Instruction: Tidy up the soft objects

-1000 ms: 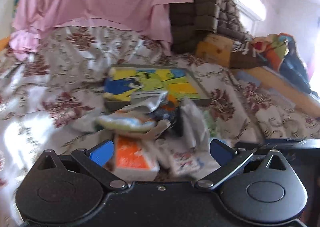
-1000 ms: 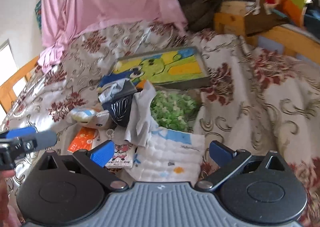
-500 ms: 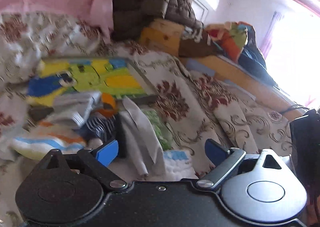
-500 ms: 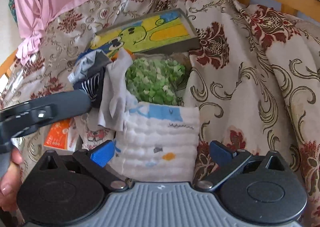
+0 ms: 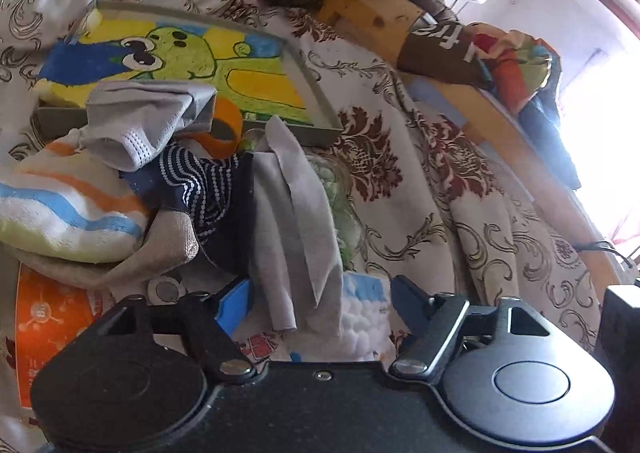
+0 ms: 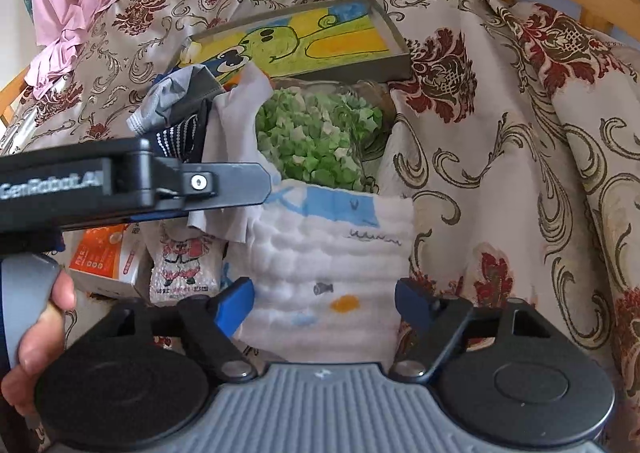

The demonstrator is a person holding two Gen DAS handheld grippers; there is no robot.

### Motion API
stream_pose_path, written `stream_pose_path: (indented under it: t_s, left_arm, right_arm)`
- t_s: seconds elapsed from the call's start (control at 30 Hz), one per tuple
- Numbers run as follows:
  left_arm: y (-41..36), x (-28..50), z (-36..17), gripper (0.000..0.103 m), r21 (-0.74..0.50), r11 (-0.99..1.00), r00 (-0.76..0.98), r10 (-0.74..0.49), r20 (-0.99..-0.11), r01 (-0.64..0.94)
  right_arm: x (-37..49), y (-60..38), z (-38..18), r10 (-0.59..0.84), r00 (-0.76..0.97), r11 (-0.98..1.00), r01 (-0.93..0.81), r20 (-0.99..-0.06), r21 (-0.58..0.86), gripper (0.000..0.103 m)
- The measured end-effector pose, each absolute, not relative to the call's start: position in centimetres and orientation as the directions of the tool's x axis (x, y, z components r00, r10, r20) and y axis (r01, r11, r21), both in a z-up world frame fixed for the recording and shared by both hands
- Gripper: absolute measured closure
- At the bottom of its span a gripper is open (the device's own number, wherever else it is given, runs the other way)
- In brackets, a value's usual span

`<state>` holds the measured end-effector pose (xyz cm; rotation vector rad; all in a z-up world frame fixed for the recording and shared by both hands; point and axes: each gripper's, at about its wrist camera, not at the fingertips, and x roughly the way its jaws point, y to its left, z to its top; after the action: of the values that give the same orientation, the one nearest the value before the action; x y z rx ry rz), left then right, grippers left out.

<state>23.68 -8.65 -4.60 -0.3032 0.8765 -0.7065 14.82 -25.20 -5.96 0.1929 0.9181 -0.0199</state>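
Right wrist: closing right claw (image 6: 324, 303) straddles white cloth's (image 6: 332, 253) edge (untouched).

Soft bumpy white cloth (image 6: 328, 265), smooth thin grey cloth (image 5: 296, 221), shiny patterned bed cover (image 6: 500, 173), crinkly clear plastic bag of green paper stars (image 6: 316, 133), wooden bed frame (image 5: 520, 149), matt black plastic tongs (image 6: 324, 303).

Bright daylight, blown-out window (image 5: 608, 65) glare, fisheye-warped edges.

The left gripper (image 5: 320, 299) had a black speckled body with round housings, silver pivot screws and blue finger pads; white "GenRobot.AI" lettering ran along its side. The right gripper (image 6: 324, 299) matched it, but wore a ribbed grey body.
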Motion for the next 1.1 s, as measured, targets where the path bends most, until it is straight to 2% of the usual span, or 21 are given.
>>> stream_pose_path:
  t_s: [0.13, 0.27, 0.33, 0.37, 0.43, 0.47, 0.53, 0.77, 0.83, 0.93, 1.1]
  left_arm:
    - [-8.9, 23.9, -5.1, 0.052, -0.510, 0.752, 0.432, -0.658, -0.616, 0.417]
    - [-8.6, 24.1, -5.3, 0.065, -0.510, 0.768, 0.447, -0.641, -0.624, 0.388]
    - [-8.3, 24.3, -5.4, 0.071, -0.518, 0.773, 0.452, -0.635, -0.627, 0.368]
    - [-8.2, 24.3, -5.4, 0.074, -0.519, 0.775, 0.454, -0.632, -0.628, 0.360]
    - [-8.0, 24.2, -5.4, 0.088, -0.524, 0.774, 0.458, -0.633, -0.624, 0.355]
    - [-7.9, 24.1, -5.3, 0.090, -0.524, 0.774, 0.462, -0.632, -0.622, 0.355]
    - [-7.8, 23.8, -5.0, 0.093, -0.519, 0.776, 0.472, -0.630, -0.616, 0.359]
    - [-7.5, 21.9, -3.6, 0.099, -0.498, 0.775, 0.492, -0.632, -0.599, 0.389]
    - [-7.4, 21.1, -3.4, 0.099, -0.485, 0.781, 0.500, -0.625, -0.600, 0.394]
    - [-6.8, 19.9, -2.9, 0.100, -0.465, 0.797, 0.516, -0.604, -0.607, 0.385]
    - [-5.2, 17.6, -2.3, 0.100, -0.439, 0.837, 0.545, -0.547, -0.636, 0.328]
  right_arm:
    - [15.1, -25.2, -6.2, 0.071, 0.614, 0.981, 0.098, -0.786, 0.165, 0.022]
    - [15.4, -25.2, -6.4, 0.079, 0.616, 0.980, 0.097, -0.784, 0.175, 0.026]
    - [15.4, -25.1, -6.5, 0.092, 0.616, 0.979, 0.088, -0.782, 0.184, 0.037]
    - [15.4, -25.1, -6.5, 0.101, 0.619, 0.979, 0.079, -0.779, 0.190, 0.039]
    - [15.3, -24.9, -6.4, 0.102, 0.624, 0.980, 0.068, -0.775, 0.184, 0.044]
    - [15.3, -24.8, -6.3, 0.105, 0.625, 0.981, 0.064, -0.773, 0.186, 0.045]
    - [15.2, -24.9, -6.3, 0.118, 0.629, 0.978, 0.060, -0.768, 0.200, 0.055]
    - [14.9, -25.6, -6.1, 0.123, 0.643, 0.972, 0.075, -0.756, 0.222, 0.074]
    - [14.7, -25.7, -5.8, 0.119, 0.656, 0.972, 0.077, -0.745, 0.223, 0.085]
    - [14.1, -25.8, -5.3, 0.116, 0.681, 0.972, 0.072, -0.723, 0.223, 0.090]
    - [13.0, -26.1, -4.0, 0.095, 0.740, 0.974, 0.070, -0.665, 0.217, 0.091]
